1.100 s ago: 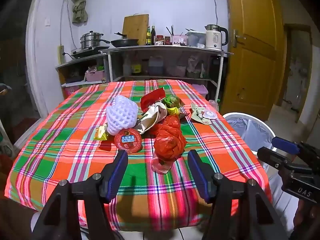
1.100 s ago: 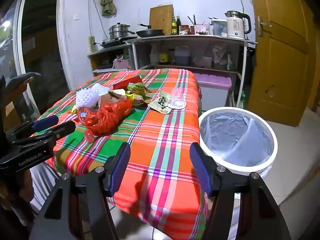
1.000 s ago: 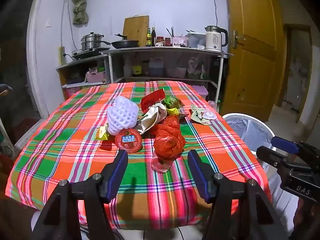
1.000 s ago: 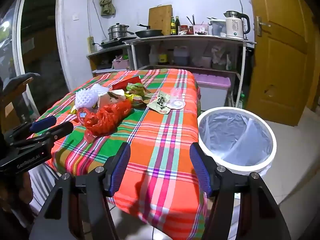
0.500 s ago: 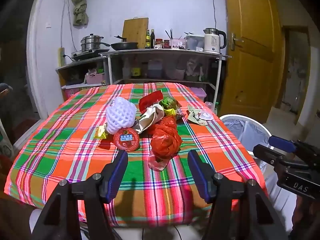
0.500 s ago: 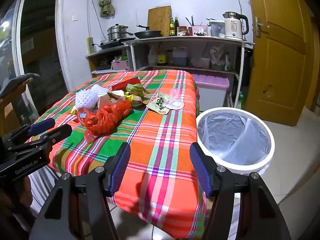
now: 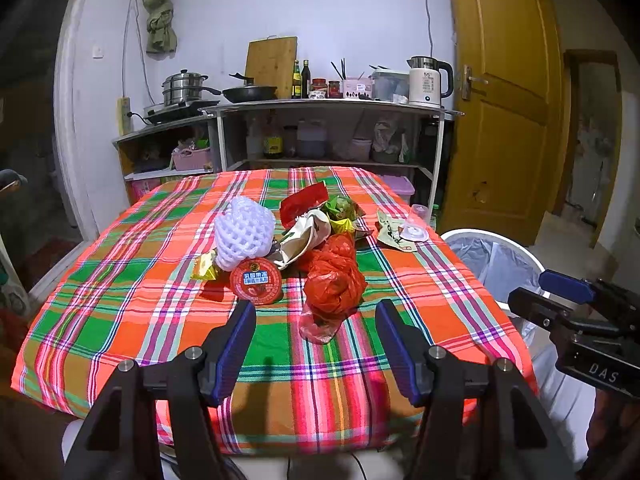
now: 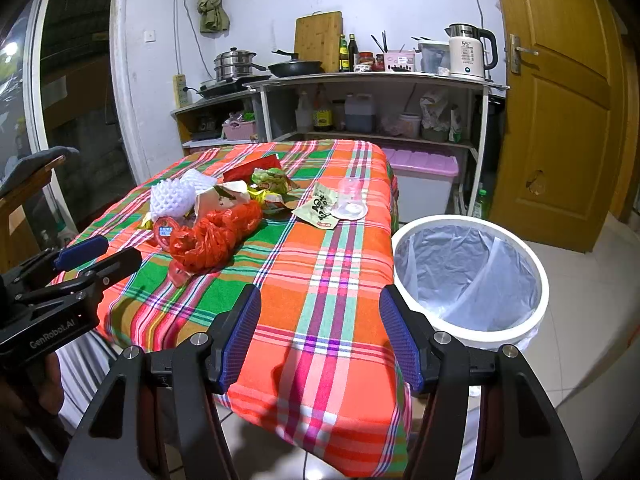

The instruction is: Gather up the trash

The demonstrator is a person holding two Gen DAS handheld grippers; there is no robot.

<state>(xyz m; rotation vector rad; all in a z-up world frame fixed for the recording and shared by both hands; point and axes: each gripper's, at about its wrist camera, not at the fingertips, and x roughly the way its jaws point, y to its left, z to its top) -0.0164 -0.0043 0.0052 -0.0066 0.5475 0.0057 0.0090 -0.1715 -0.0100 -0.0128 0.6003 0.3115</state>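
Trash lies in a heap on the plaid tablecloth (image 7: 120, 300): a crumpled red plastic bag (image 7: 334, 276), a white foam fruit net (image 7: 244, 238), a round red lid (image 7: 256, 282), paper and foil wrappers (image 7: 308, 236), and a clear cup on a green wrapper (image 7: 414, 228). My left gripper (image 7: 316, 344) is open over the near table edge, just short of the red bag (image 8: 216, 240). My right gripper (image 8: 320, 336) is open over the table's near right corner, beside the white bin (image 8: 468, 276).
The white bin (image 7: 496, 264), lined with a clear bag, stands on the floor right of the table. Behind are metal shelves (image 7: 328, 132) with pots, bottles and a kettle (image 7: 428, 80), a purple storage box (image 8: 424, 184), and a yellow door (image 8: 560, 100).
Both grippers have drawn back slightly from the table, so the trash heap looks a little farther off. Neither gripper has changed state, and the trash has not moved.
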